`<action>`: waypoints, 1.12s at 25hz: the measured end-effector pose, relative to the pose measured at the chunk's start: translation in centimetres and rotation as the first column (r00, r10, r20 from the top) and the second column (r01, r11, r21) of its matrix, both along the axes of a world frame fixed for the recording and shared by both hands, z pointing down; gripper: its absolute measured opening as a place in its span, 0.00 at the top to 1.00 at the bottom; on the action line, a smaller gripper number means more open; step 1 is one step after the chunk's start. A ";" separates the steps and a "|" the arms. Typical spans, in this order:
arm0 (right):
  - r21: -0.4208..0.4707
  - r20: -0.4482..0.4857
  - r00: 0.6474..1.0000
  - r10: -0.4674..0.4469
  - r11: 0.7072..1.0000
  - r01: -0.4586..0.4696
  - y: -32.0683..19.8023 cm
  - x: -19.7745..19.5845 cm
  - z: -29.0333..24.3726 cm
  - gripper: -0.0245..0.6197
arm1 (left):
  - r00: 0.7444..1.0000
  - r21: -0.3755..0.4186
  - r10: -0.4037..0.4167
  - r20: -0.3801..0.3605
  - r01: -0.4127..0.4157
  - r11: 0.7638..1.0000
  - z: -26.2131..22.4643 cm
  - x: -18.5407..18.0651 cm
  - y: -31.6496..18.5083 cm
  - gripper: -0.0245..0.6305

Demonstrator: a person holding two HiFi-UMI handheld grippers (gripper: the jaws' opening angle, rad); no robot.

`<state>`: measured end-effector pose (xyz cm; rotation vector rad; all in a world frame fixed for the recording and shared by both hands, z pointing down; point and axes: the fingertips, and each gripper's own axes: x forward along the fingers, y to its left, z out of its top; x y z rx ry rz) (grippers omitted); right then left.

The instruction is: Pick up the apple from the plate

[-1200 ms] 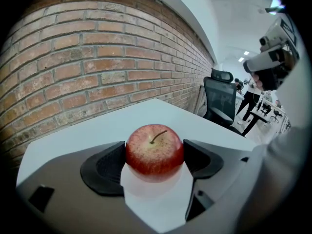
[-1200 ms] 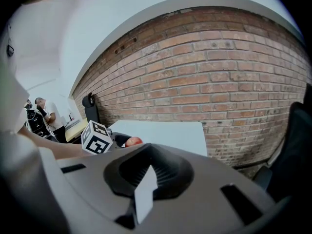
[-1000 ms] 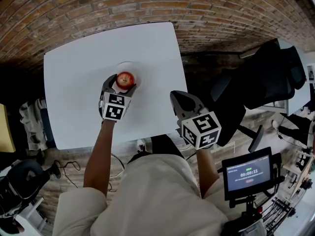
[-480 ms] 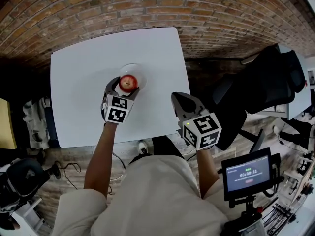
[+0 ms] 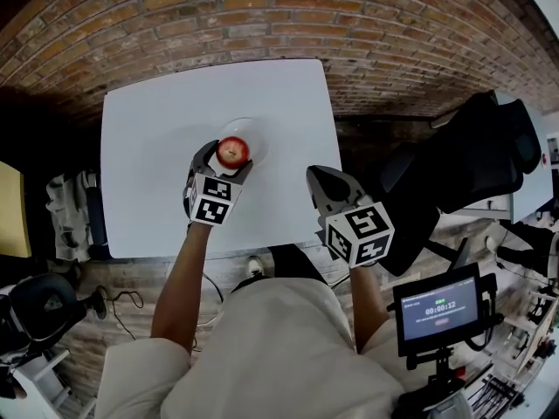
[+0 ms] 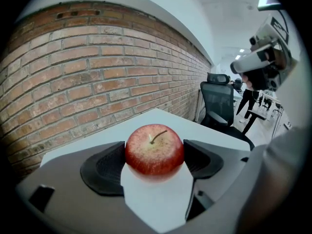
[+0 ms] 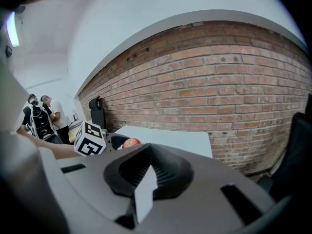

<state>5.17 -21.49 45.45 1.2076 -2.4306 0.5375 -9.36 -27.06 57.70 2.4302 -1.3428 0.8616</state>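
A red brick wall runs behind a white square worktop, with a black office chair to its right. The person's bare left forearm reaches forward across the worktop's near edge. The right forearm is held back, beside the worktop's near right corner. A small white plate sits near the middle of the worktop. The left claw is closed on a red apple, one dark pad pressed against each side. The apple is over the plate's near edge, stem upright and leaning slightly right. Whether it touches the plate cannot be told. The right claw is empty, its pads drawn together.
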 end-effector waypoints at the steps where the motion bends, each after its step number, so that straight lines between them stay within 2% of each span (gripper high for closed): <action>1: 0.003 0.001 1.000 -0.002 1.000 0.002 -0.1 -0.1 -0.1 0.96 | 1.000 0.005 -0.002 -0.001 0.002 1.000 -0.3 0.0 0.0 0.40; 28: 0.080 -0.002 0.999 -0.045 0.996 0.045 0.8 -2.2 -3.7 0.96 | 0.998 0.141 -0.032 -0.046 0.038 0.989 -7.7 -2.0 2.8 0.40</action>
